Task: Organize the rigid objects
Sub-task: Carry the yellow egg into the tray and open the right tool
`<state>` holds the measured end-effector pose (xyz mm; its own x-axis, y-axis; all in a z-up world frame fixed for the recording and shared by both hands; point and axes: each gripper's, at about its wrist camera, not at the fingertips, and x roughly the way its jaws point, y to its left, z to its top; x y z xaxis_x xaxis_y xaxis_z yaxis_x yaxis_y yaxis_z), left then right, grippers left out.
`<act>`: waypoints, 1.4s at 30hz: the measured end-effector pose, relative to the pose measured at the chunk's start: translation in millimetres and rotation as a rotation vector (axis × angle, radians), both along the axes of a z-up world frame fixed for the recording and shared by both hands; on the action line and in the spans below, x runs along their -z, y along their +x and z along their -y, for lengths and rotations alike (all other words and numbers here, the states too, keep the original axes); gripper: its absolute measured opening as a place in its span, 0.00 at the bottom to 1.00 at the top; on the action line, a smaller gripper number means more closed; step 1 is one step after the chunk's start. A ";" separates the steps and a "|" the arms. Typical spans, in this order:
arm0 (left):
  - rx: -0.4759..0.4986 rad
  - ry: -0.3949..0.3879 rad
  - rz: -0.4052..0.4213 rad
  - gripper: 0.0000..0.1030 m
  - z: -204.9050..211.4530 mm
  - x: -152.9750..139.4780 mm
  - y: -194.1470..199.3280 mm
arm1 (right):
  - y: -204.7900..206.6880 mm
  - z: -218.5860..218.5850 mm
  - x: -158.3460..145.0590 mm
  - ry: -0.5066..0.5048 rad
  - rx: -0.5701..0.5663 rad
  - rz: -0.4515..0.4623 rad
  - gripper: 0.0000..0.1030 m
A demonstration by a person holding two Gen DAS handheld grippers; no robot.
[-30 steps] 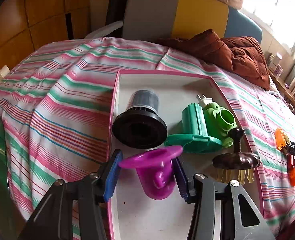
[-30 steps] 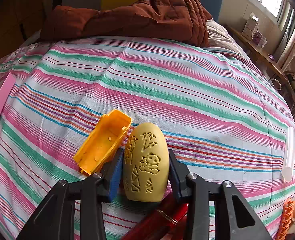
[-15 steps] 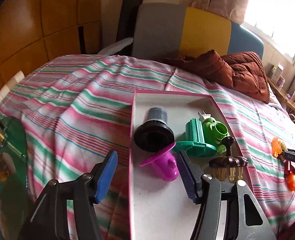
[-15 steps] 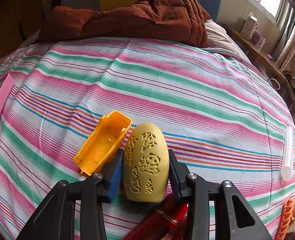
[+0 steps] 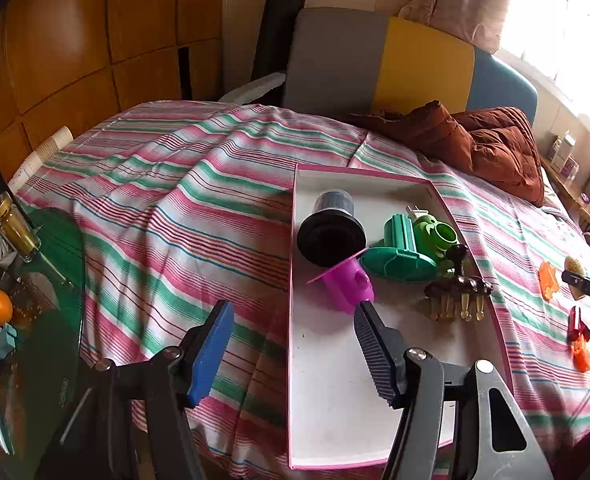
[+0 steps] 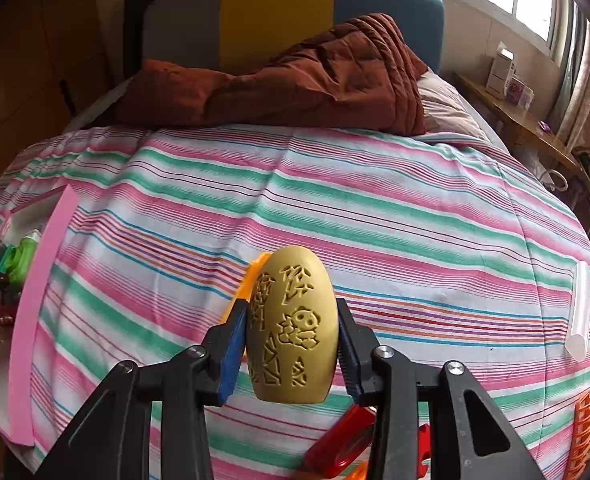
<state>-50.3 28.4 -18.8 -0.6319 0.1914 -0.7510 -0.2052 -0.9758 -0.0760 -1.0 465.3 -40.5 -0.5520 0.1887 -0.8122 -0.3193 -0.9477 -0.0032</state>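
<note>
The right tongs (image 6: pixel 293 344) pinch a tan carved egg (image 6: pixel 291 328) between their blue pads, which press on its two sides; the egg stands upright, lifted off the striped bedspread (image 6: pixel 375 208). A second ago it rested low beside the orange toy piece (image 6: pixel 255 276), which now peeks out behind its left edge. A red piece (image 6: pixel 343 440) lies just below the tongs.

The left tongs (image 5: pixel 291 344) are spread with nothing between them, and their jaws have just been opening. A second ago they enclosed the purple funnel (image 5: pixel 347 284); now it lies free in the pink-rimmed tray (image 5: pixel 299 400), just beyond the right pad, and the tongs have drawn back from it toward the tray's left rim.

The tray sits on the bed and holds a black cup (image 5: pixel 331 228) on its side, a teal piece (image 5: pixel 399 252), a green toy (image 5: pixel 435 234) and a brown comb-like piece (image 5: pixel 459 288), all crowded in its far half, the funnel touching the cup.
</note>
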 end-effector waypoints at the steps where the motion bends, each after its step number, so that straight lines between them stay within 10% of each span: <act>1: 0.002 0.000 0.001 0.62 -0.1 0.2 0.9 | 0.5 7.1 -5.2 -0.002 -0.017 -0.013 0.40; 11: -0.004 0.018 -0.004 0.62 3.7 -1.0 3.6 | 6.6 138.1 -55.9 -0.077 -0.354 -0.125 0.40; 19: -0.030 0.031 0.003 0.62 17.2 4.5 3.2 | 3.5 254.7 -38.0 -0.210 -0.647 -0.036 0.40; 42: -0.059 0.065 0.003 0.62 30.8 9.6 5.7 | -80.6 305.3 14.7 -0.001 -0.561 0.057 0.38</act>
<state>-44.5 -2.4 -28.5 -0.6416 0.2025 -0.7398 -0.1471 -0.9791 -0.1404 -81.6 160.0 -55.3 -0.5225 -0.1220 -0.8439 0.2342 -0.9722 -0.0045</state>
